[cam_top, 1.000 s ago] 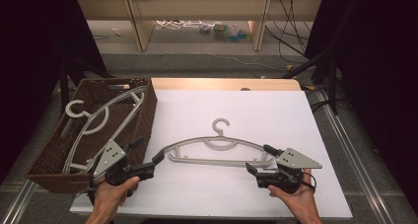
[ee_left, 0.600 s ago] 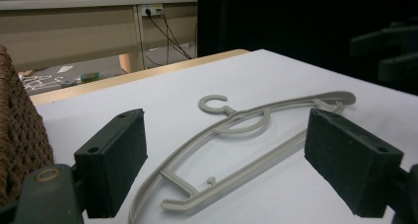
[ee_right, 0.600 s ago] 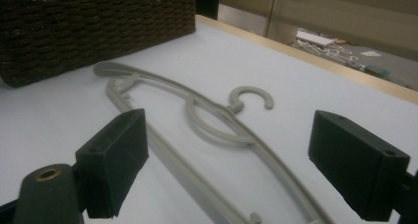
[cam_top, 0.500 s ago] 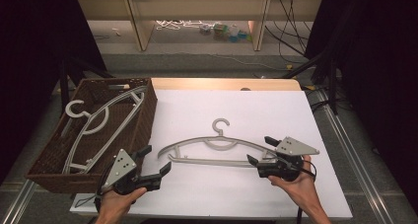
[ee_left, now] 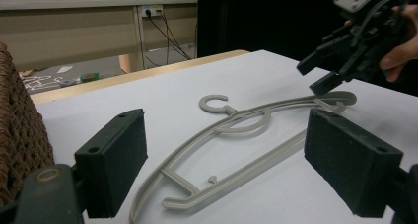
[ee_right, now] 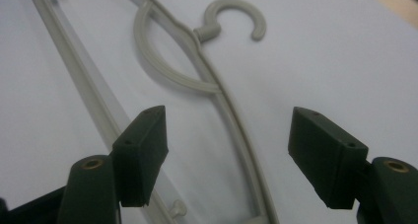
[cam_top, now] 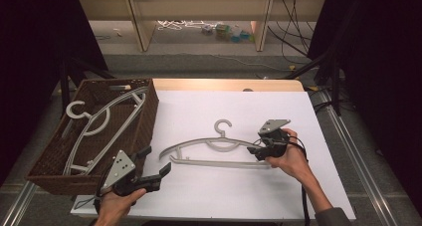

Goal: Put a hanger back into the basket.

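Grey plastic clothes hanger [cam_top: 219, 149] lies flat mid-frame on the white counter [cam_top: 298, 111]. Left gripper [cam_top: 158, 176] and right gripper [cam_top: 259, 150]: jaws released, empty. Likely light, stiff, slippery; grasp its arm ends.

We see a matt grey plastic hanger [cam_top: 219, 149], smooth along its bars, lying on a smooth, matt white sheet over the desk [cam_top: 199, 111], whose far edge shows pale wood. The basket [cam_top: 144, 121] is rough brown wicker. The jaws of the left gripper [ee_left: 236, 165] look like dull black plastic with grainy pads.
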Tool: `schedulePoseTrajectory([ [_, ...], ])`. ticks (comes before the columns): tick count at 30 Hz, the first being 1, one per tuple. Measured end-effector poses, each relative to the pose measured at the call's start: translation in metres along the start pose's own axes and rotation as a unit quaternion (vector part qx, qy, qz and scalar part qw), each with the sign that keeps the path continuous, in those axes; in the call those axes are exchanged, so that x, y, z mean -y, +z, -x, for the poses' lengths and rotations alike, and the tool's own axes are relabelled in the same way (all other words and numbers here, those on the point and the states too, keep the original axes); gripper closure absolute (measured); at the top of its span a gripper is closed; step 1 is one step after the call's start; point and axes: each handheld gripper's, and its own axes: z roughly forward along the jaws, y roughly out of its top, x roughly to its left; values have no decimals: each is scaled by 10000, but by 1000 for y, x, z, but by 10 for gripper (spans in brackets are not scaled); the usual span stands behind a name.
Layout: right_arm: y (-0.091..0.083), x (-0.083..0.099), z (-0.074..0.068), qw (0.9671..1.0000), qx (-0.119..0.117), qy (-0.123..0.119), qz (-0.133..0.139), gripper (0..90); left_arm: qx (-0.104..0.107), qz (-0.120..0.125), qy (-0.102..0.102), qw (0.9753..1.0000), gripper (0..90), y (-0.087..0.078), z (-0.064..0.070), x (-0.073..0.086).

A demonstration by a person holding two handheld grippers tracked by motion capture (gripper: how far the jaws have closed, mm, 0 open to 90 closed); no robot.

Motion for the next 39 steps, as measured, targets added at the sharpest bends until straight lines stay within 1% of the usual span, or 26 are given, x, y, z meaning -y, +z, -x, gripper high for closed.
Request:
schedulePoseTrajectory([
  [1, 5, -2, 2, 10000, -15, -40, -16, 370, 7, -5, -7, 10000, 162, 0, 0, 0],
  [2, 9, -3, 2, 9999, -52, -27, -121, 379, 13, 2, -30, 10000, 163, 0, 0, 0],
  [3, 12, -4, 5, 9996, -62, -108, -239, 398, 29, 15, -44, 10000, 163, 0, 0, 0],
  [4, 15, -5, 6, 9990, -133, -118, -406, 409, 44, 18, -52, 10000, 164, 0, 1, -1],
  [6, 20, -5, 13, 9982, -218, -125, -553, 433, 81, -20, -8, 10000, 164, 1, 2, 0],
  [7, 22, -6, 15, 9975, -247, -136, -641, 449, 134, 21, -20, 9999, 164, 2, 1, 0],
  [10, 29, -7, 21, 9965, -308, -188, -755, 488, 123, -35, 3, 9999, 164, 2, 2, 0],
  [12, 34, -7, 22, 9959, -379, -164, -803, 508, 130, -60, 3, 9999, 164, 2, 2, 0],
  [13, 37, -8, 23, 9954, -415, -227, -834, 518, 134, -52, -12, 9999, 165, 2, 2, 0],
  [16, 45, -8, 23, 9940, -477, -242, -956, 556, 154, -74, 17, 9999, 165, 3, 2, 0],
  [18, 49, -8, 25, 9921, -551, -299, -1086, 609, 147, -64, -10, 9999, 165, 2, 2, 0],
  [19, 51, -9, 26, 9920, -541, -316, -1099, 627, 146, -43, -22, 9999, 165, 2, 2, 0],
  [21, 53, -10, 28, 9903, -593, -306, -1218, 659, 142, -43, -19, 9999, 165, 2, 2, 0],
  [23, 55, -11, 27, 9898, -629, -281, -1246, 670, 138, -40, -47, 9999, 165, 3, 1, 0],
  [24, 55, -12, 28, 9889, -696, -264, -1284, 673, 141, -35, -34, 9999, 165, 2, 1, 0],
  [27, 56, -12, 29, 9888, -684, -232, -1305, 677, 169, -56, -21, 9998, 166, 2, 2, 0],
  [30, 57, -12, 30, 9883, -756, -181, -1315, 691, 198, -60, 13, 9998, 168, 3, 3, 0],
  [32, 57, -14, 31, 9874, -757, -243, -1371, 708, 226, -78, 35, 9997, 168, 4, 3, 0],
  [36, 60, -21, 29, 9834, -730, -435, -1600, 727, 257, -58, 30, 9996, 169, 5, 3, 0],
  [37, 60, -22, 28, 9826, -713, -485, -1646, 731, 226, -108, 18, 9997, 169, 4, 3, 0],
  [38, 61, -23, 28, 9816, -718, -532, -1686, 735, 233, -109, 27, 9997, 169, 4, 2, 0],
  [39, 61, -24, 27, 9814, -698, -543, -1704, 736, 226, -99, 11, 9997, 169, 4, 2, 0],
])
